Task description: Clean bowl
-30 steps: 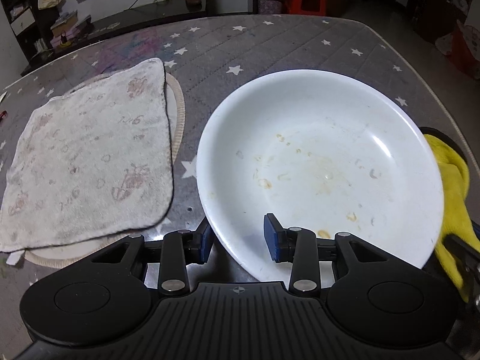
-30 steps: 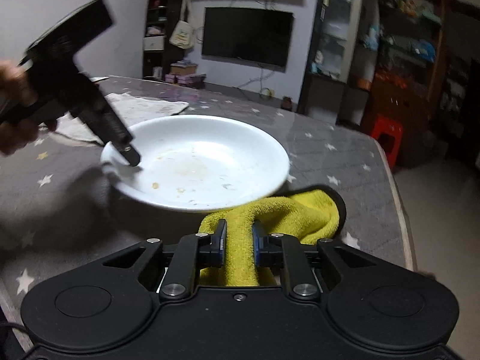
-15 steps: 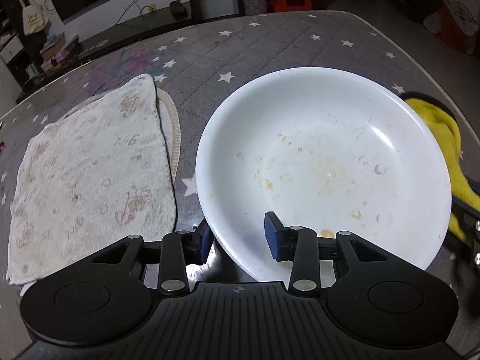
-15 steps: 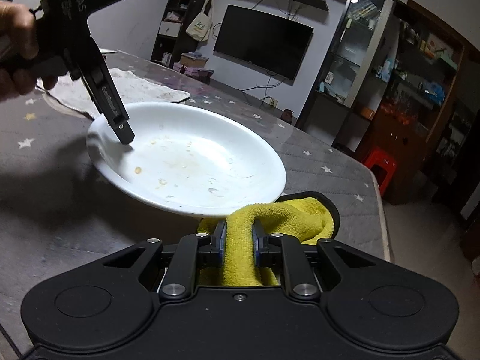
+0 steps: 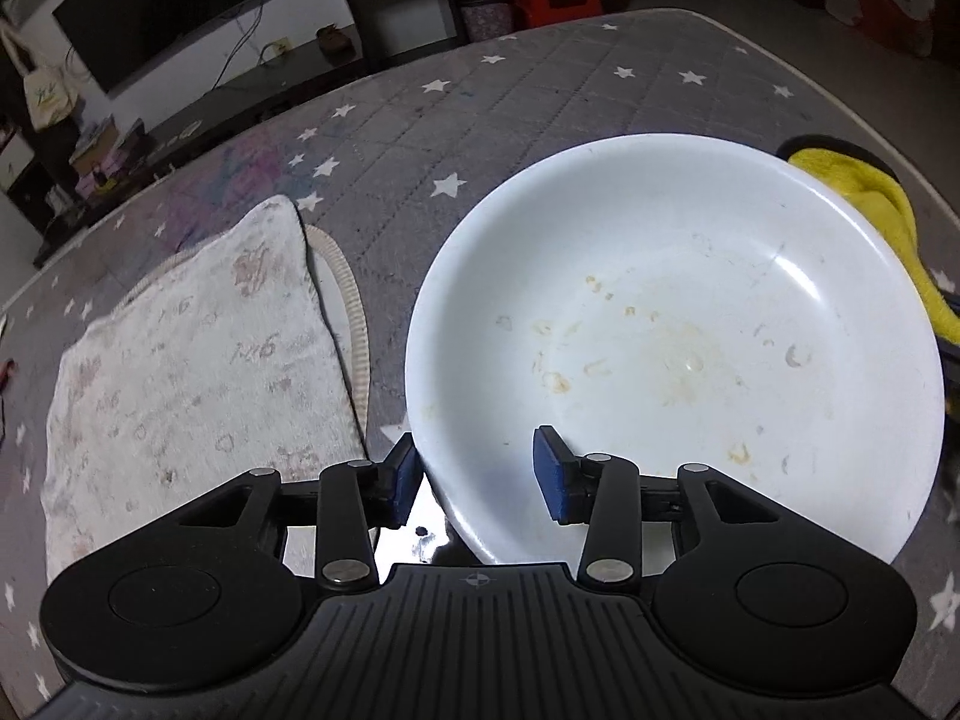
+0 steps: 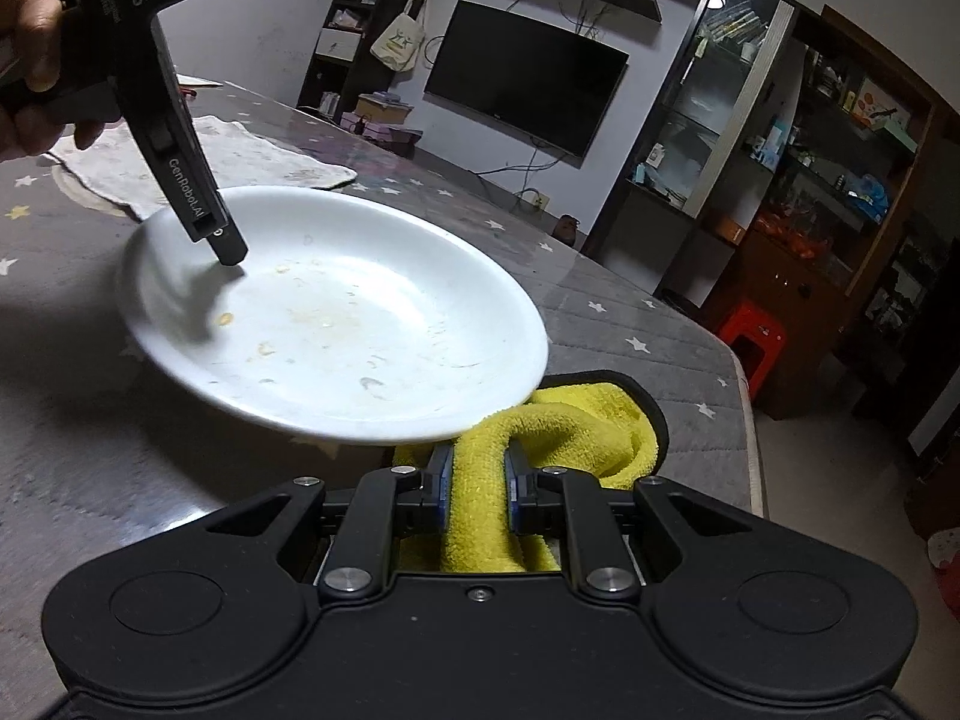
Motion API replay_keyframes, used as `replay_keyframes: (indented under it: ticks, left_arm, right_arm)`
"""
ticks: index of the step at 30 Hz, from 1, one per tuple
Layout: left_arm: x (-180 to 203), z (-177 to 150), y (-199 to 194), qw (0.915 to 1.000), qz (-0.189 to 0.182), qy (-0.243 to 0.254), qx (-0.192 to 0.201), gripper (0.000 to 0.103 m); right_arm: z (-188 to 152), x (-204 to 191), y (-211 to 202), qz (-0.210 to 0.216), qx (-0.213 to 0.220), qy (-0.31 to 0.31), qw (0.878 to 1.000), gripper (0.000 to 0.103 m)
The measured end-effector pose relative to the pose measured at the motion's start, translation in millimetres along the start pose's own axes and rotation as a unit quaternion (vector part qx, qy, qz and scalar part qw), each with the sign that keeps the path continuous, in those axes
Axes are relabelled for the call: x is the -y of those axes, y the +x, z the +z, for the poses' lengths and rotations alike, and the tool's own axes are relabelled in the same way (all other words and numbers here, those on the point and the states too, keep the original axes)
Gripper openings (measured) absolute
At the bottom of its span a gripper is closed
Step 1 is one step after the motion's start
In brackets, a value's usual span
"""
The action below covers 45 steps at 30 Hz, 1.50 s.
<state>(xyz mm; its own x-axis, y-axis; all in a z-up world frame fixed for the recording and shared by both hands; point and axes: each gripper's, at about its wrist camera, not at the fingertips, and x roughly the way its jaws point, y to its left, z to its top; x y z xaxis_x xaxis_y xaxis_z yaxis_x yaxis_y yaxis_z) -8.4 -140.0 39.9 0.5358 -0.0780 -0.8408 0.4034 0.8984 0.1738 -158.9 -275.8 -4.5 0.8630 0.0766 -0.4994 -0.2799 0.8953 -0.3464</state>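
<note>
A white bowl with dried yellowish food specks is tilted, its left side raised off the grey star-patterned table. My left gripper straddles the bowl's near rim, one blue pad outside and one inside, holding it. In the right wrist view the bowl casts a shadow on the table, and the left gripper's finger reaches into it from the upper left, held by a person's hand. My right gripper is shut on a yellow cloth just under the bowl's right rim.
A stained white towel lies on a round mat left of the bowl. The yellow cloth rests on a black pad near the table's right edge. Beyond the table are a red stool, a TV and shelves.
My right gripper with the yellow cloth has come closer to the bowl, whose rim now overhangs the cloth. The left gripper has rolled a little, still on the bowl's rim.
</note>
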Motion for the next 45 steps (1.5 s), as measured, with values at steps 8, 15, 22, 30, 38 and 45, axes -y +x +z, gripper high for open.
replay_keyframes:
  ticks: [8,15,22,30,38,45]
  left_arm:
    - [-4.8,-17.2,-18.0,0.9975,-0.014,-0.069,-0.001,0.042]
    - [1.6,-31.5,-31.7,0.9923,-0.043,-0.115,-0.011,0.048]
    - [10.8,-42.9,-35.4,0.9872,-0.065,-0.144,-0.021,0.048]
    - [6.0,-47.9,-34.5,0.9867,-0.058,-0.15,-0.024,0.045]
    - [-4.1,-45.1,-30.9,0.9939,-0.05,-0.096,-0.018,0.039]
    - [-1.3,-40.4,-29.0,0.9983,-0.038,-0.043,-0.012,0.04]
  right_arm:
    - [-0.6,-5.1,-4.5,-0.002,0.0,0.005,1.0,0.018]
    - [2.8,-7.8,-8.1,-0.005,-0.002,0.006,1.0,0.018]
    - [1.7,-14.5,-19.2,0.001,0.005,0.006,1.0,0.018]
    - [1.6,-21.0,-35.1,0.011,0.018,0.008,1.0,0.018]
    - [-1.1,-31.4,-51.2,0.03,0.025,-0.001,0.999,0.018]
    - [-1.7,-30.5,-48.1,0.031,0.022,-0.012,0.999,0.018]
